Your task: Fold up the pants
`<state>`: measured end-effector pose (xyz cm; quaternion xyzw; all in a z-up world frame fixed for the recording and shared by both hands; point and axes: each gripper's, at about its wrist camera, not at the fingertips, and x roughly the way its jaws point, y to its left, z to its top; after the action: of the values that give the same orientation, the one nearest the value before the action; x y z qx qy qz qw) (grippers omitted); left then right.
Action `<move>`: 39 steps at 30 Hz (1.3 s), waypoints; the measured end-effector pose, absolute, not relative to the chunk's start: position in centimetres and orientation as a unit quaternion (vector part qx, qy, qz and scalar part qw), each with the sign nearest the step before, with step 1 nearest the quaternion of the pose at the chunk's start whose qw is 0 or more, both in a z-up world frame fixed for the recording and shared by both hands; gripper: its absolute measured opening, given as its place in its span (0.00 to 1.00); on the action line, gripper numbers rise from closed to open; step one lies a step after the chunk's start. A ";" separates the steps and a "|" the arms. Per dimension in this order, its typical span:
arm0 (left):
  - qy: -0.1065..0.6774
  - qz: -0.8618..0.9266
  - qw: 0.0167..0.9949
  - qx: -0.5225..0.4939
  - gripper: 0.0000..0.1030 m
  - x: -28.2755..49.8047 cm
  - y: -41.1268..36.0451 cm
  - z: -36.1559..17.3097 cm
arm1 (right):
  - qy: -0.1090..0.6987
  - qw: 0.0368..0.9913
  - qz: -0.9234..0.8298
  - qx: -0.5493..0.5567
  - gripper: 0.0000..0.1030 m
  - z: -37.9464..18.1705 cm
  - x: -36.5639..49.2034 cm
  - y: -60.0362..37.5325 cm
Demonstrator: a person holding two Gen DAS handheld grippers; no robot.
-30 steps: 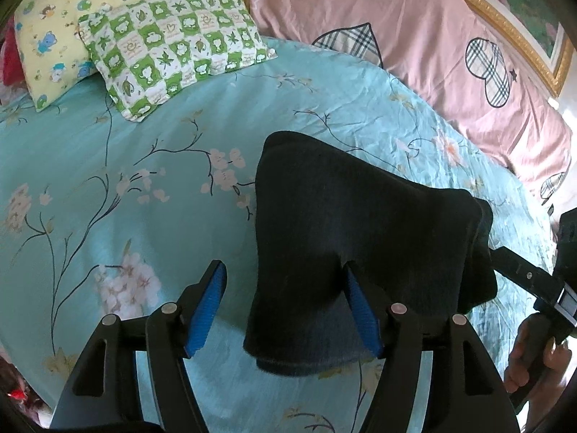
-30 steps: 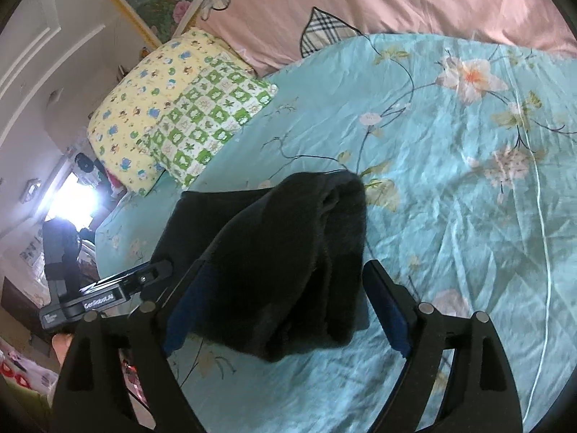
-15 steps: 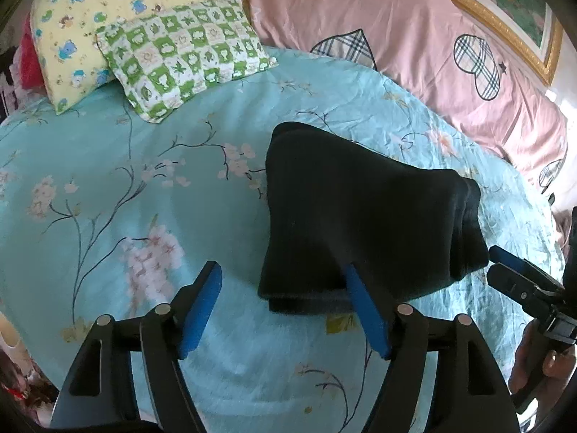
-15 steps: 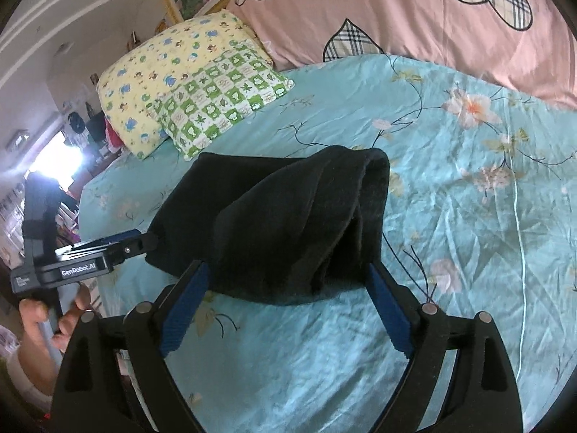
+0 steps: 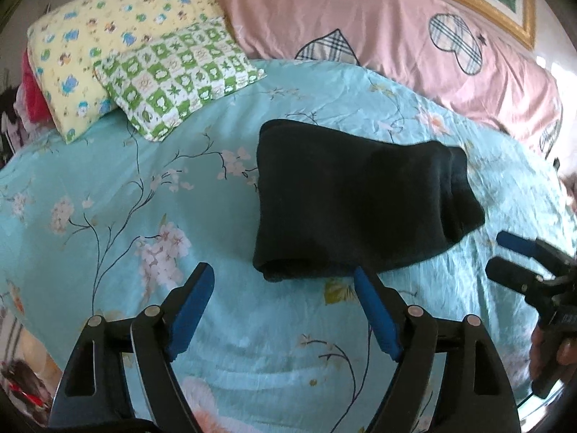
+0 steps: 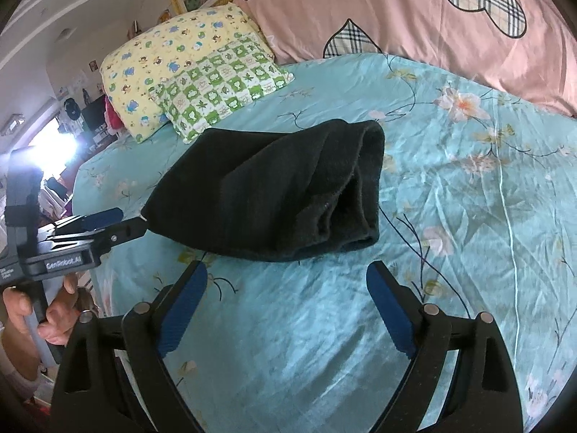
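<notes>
The black pants [image 5: 346,202] lie folded into a thick bundle on the teal floral bedsheet [image 5: 108,187]. My left gripper [image 5: 282,270] sits just in front of the bundle's near edge. Its jaws are opening, wide apart, with nothing pressed between the blue pads [image 5: 191,299]. From the right wrist view the pants [image 6: 274,187] show their layered open end on the right. My right gripper [image 6: 286,267] stands open a little short of them, over bare sheet. The left gripper [image 6: 101,223] appears there at the pants' left corner, and the right gripper [image 5: 523,263] shows at the far right of the left wrist view.
A green checked pillow [image 5: 180,72] and a yellow printed pillow [image 5: 108,36] lie at the bed's far left. A pink quilt with plaid hearts [image 5: 396,29] runs along the back. A person's hand [image 6: 47,321] holds the left tool. Room clutter stands beyond the bed's left edge.
Both grippers have drawn back from the pants, which now rest flat on the sheet. The left gripper's jaws have spread wider and its right finger no longer reaches into the bundle.
</notes>
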<state>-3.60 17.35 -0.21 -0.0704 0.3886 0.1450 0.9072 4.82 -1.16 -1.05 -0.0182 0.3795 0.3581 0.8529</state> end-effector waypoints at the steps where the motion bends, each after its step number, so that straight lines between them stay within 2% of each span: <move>1: 0.390 0.145 0.907 -0.065 0.78 -3.7 17.1 -0.3 | 0.378 0.854 0.356 -0.022 0.88 -1.1 4.7 -1.1; 20: 0.411 0.144 0.900 -0.009 0.80 -3.5 15.2 -1.5 | 0.362 0.857 0.360 -0.077 0.90 -1.0 3.0 0.5; 39: 0.420 0.144 0.896 -0.013 0.81 -2.7 16.1 -2.0 | 0.362 0.858 0.354 -0.083 0.90 -1.2 3.7 1.4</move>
<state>-2.70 16.05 -1.97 -0.0128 0.4201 0.1437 0.8960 3.68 1.38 -1.22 -0.0826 0.3624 0.3545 0.8580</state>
